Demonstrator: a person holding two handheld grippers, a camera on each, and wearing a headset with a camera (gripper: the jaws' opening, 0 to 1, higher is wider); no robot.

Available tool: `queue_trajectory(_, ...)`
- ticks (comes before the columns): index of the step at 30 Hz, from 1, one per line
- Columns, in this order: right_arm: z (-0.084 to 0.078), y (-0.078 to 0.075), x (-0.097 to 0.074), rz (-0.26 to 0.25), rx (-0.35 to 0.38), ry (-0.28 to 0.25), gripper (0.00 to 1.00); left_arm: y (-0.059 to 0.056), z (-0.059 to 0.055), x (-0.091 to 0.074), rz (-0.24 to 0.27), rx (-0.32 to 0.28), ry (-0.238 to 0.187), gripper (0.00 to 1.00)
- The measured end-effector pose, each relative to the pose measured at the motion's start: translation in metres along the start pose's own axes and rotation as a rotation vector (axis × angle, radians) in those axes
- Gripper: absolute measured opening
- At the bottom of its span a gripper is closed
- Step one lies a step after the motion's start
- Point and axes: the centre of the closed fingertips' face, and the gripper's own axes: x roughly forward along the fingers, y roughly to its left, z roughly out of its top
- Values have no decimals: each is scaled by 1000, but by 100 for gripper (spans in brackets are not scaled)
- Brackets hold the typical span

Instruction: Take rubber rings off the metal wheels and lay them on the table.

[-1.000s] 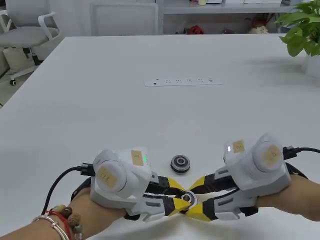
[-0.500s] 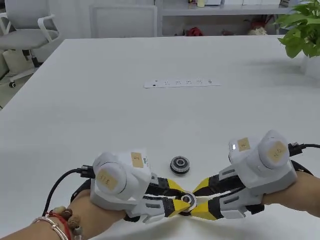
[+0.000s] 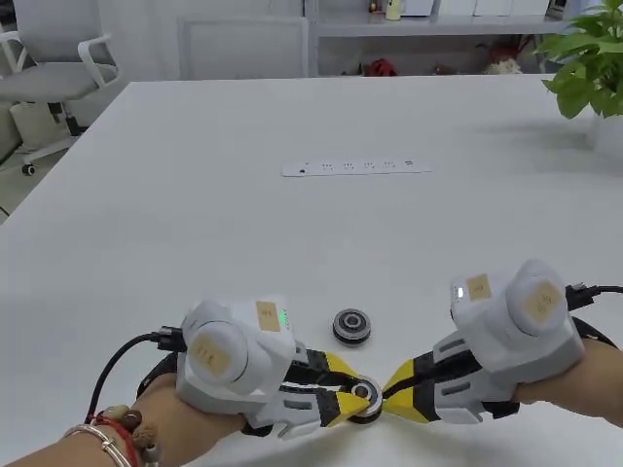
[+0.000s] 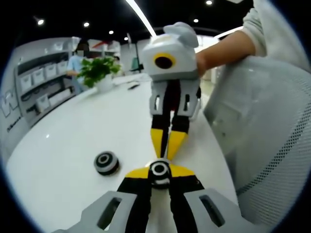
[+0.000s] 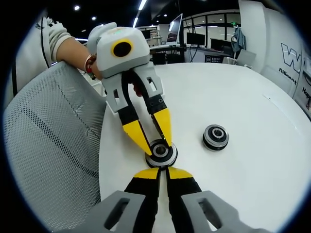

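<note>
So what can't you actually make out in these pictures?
- Head view: yellow jaw tips cover the rim of the held wheel, so how far it's been stripped is hidden.
- Right gripper view: the right hand-held gripper closes at that wheel's edge, and its own tips hide what they pinch.
- Head view: the markings on the power strip are too small to read.
- Head view: the plant is cut off by the right edge.
</note>
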Motion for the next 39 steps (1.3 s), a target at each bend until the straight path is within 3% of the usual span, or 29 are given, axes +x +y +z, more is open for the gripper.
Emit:
queue_trajectory(3,0,1,0,1,-8,-4,4,0,0,0,-1,-2,-3,14)
queue_trajectory(5,1,7,0,35,5,-9,10,0,0,0,-1,-3,-5,14)
queue_trajectory(10,3,2,3,1,-14,-8,13,0,0,-1,0,-4,-7,14)
queue_trajectory(14,9,0,6,-15,-4,-36,25,0,0,-1,-1,-5,-7,14)
queue_trajectory(16,10,5,11,-3,-21,-38,24,1,0,-1,0,-4,-7,14)
queue_trajectory(17,12,1,12,-28,-59,-36,25,1,0,-1,-1,-4,-7,14)
queue_trajectory(19,12,3,13,-22,-59,-37,24,1,0,0,0,-4,-7,14)
queue_trajectory(30,7,3,6,5,-30,-25,19,1,0,0,0,-9,-7,14)
queue_trajectory(39,4,2,3,23,58,-23,15,0,0,0,0,-9,-8,14)
